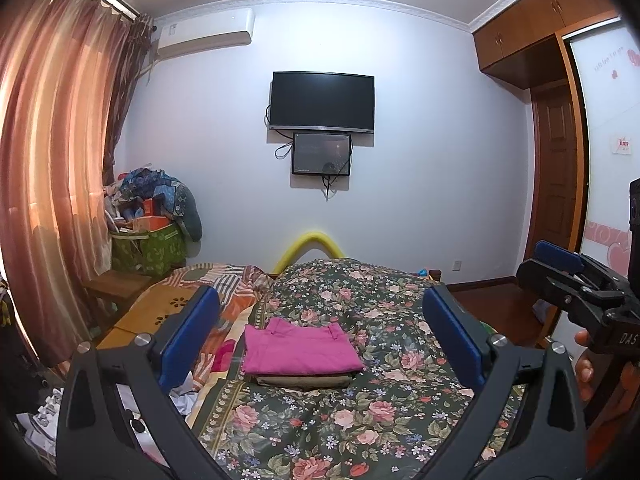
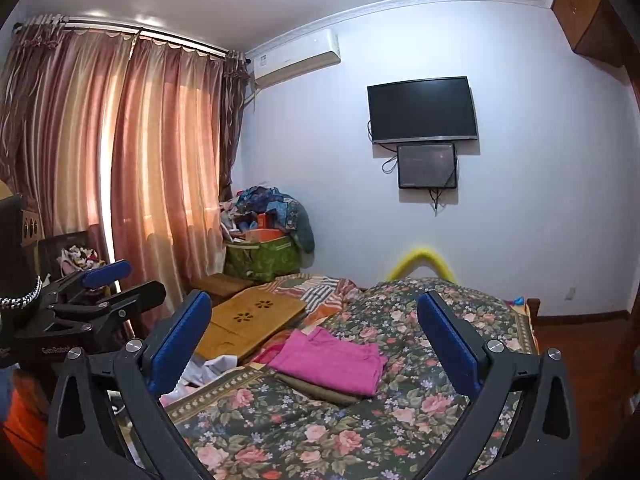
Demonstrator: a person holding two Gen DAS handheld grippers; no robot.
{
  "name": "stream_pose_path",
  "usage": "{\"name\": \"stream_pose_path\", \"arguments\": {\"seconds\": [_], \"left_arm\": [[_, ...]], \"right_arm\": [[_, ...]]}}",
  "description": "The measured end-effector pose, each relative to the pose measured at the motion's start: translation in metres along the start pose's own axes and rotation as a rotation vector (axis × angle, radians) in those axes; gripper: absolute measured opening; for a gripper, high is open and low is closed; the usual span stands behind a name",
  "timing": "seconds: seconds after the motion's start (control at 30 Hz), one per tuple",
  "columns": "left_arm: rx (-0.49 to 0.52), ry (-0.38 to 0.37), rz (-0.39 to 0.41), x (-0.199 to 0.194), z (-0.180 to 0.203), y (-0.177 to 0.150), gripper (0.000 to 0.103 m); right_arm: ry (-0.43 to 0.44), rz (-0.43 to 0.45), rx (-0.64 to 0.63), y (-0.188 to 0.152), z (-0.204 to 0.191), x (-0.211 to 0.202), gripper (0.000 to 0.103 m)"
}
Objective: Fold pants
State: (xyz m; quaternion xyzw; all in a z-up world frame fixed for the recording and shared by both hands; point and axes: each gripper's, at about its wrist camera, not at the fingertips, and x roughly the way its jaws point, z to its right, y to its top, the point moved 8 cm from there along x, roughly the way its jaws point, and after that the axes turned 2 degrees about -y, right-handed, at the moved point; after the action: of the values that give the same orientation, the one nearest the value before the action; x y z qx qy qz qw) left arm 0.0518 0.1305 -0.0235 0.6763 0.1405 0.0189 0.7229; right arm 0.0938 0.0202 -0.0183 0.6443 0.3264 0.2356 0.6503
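Observation:
Folded pink pants (image 1: 298, 350) lie on top of folded olive pants (image 1: 304, 381) on the floral bedspread (image 1: 360, 420). The stack also shows in the right wrist view, pink (image 2: 330, 360) over olive (image 2: 320, 390). My left gripper (image 1: 320, 320) is open and empty, held above and short of the stack. My right gripper (image 2: 316, 328) is open and empty, also held back from the stack. The right gripper shows at the right edge of the left wrist view (image 1: 576, 280). The left gripper shows at the left of the right wrist view (image 2: 112, 284).
A wooden lap desk (image 2: 248, 320) and a patchwork quilt (image 1: 228, 280) lie on the bed's left side. White cloth (image 2: 204, 372) lies by the bed's left edge. A green bag piled with items (image 1: 152, 240) stands by the curtains (image 1: 52, 160). A TV (image 1: 322, 102) hangs on the far wall.

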Motion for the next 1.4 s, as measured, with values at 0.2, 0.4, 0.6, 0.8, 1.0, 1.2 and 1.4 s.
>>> {"name": "stream_pose_path", "arguments": {"seconds": [0.2, 0.4, 0.6, 0.8, 1.0, 1.2, 1.4], "left_arm": [[-0.015, -0.003, -0.006, 0.0014, -0.0028, -0.0008, 0.103], [-0.025, -0.007, -0.009, 0.0028, -0.0049, 0.001, 0.103], [-0.02, -0.005, -0.01, 0.003, -0.0045, 0.0005, 0.103], [-0.018, -0.011, -0.013, 0.0036, -0.0032, -0.0004, 0.103], [-0.019, -0.012, -0.015, 0.0035, -0.003, 0.0002, 0.103], [-0.019, -0.025, -0.028, 0.0052, -0.0002, -0.0002, 0.103], [-0.021, -0.024, -0.029, 0.0063, 0.0025, 0.0009, 0.103]], "right_arm": [[-0.003, -0.009, -0.003, -0.0023, 0.0002, 0.0, 0.102], [-0.006, -0.01, -0.005, -0.0025, -0.0003, -0.0006, 0.103], [-0.009, -0.015, 0.003, -0.0032, 0.0016, -0.0004, 0.103], [-0.009, -0.018, 0.003, -0.0033, 0.0019, -0.0006, 0.103], [-0.009, -0.02, 0.007, -0.0031, 0.0026, -0.0005, 0.103], [-0.01, -0.02, 0.011, -0.0035, 0.0034, -0.0011, 0.103], [-0.016, -0.019, 0.019, -0.004, 0.006, -0.0025, 0.103]]}}
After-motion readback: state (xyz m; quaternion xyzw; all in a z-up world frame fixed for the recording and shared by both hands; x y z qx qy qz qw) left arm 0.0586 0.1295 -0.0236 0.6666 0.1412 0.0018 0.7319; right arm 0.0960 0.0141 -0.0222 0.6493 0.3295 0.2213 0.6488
